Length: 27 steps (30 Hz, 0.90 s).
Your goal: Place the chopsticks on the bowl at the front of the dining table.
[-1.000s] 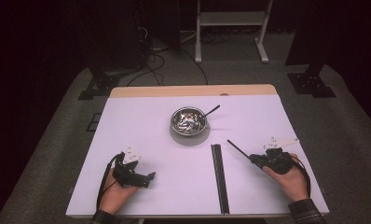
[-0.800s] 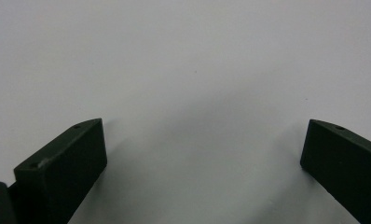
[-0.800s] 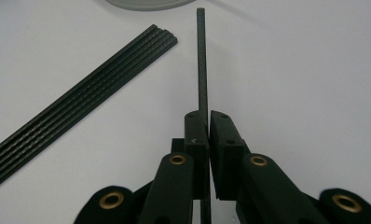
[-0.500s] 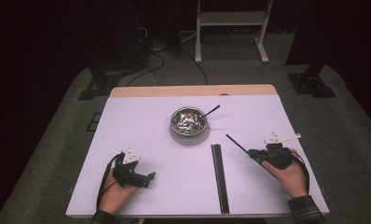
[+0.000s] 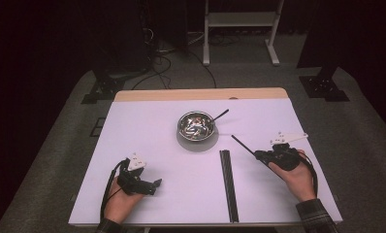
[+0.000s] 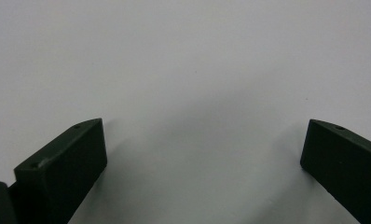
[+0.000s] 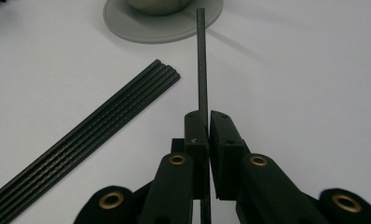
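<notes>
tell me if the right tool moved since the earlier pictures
Yes, slightly. In the high view the right tool, shut on a thin black rod, has shifted left toward the bundle of rods lying on the table.

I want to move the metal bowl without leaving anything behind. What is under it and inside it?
The bowl stands on a round grey coaster. Inside lie small shiny pieces, too small to identify, with a dark utensil handle sticking out over the rim. The bowl's bottom is covered by them.
</notes>
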Tool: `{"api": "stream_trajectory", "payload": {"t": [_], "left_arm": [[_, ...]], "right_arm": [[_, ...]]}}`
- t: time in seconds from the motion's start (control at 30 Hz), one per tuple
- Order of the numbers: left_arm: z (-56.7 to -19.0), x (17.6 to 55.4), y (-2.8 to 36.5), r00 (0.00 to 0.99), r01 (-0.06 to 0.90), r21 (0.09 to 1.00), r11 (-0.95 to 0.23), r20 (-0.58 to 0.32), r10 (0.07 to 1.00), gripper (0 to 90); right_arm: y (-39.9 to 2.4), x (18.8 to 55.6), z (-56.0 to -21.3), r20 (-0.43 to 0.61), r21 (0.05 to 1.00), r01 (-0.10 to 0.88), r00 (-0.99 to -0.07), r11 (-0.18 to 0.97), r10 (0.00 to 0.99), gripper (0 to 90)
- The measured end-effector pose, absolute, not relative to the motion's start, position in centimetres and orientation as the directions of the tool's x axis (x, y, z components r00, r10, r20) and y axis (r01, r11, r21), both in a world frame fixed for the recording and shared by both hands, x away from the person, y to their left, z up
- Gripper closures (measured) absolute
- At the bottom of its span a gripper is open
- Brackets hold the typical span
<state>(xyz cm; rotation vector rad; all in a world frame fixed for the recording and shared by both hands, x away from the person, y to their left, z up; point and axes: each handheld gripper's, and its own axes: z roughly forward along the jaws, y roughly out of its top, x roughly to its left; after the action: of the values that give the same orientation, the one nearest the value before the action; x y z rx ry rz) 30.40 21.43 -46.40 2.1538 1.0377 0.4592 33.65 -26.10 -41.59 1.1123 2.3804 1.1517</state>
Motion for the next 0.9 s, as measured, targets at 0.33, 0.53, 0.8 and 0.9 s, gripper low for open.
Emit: {"api": "stream_trajectory", "payload": {"t": [0.33, 0.53, 0.8, 0.9], "left_arm": [[-46.4, 30.4, 21.4, 0.617, 0.541, 0.716, -0.440, 0.018, 0.787, 0.0], [-46.4, 30.4, 21.4, 0.618, 0.541, 0.716, -0.441, 0.017, 0.786, 0.0], [-46.4, 30.4, 21.4, 0.618, 0.541, 0.717, -0.440, 0.017, 0.786, 0.0], [-46.4, 30.4, 21.4, 0.618, 0.541, 0.717, -0.440, 0.017, 0.786, 0.0]], "right_arm": [[-25.3, 34.5, -41.2, 0.087, 0.759, 0.522, -0.673, 0.389, 0.734, 85.6], [-25.0, 34.9, -41.0, 0.090, 0.757, 0.526, -0.672, 0.387, 0.735, 85.6], [-24.5, 35.5, -40.4, 0.091, 0.767, 0.516, -0.676, 0.382, 0.731, 85.5], [-24.3, 35.8, -40.2, 0.089, 0.768, 0.513, -0.678, 0.383, 0.730, 85.6]]}}
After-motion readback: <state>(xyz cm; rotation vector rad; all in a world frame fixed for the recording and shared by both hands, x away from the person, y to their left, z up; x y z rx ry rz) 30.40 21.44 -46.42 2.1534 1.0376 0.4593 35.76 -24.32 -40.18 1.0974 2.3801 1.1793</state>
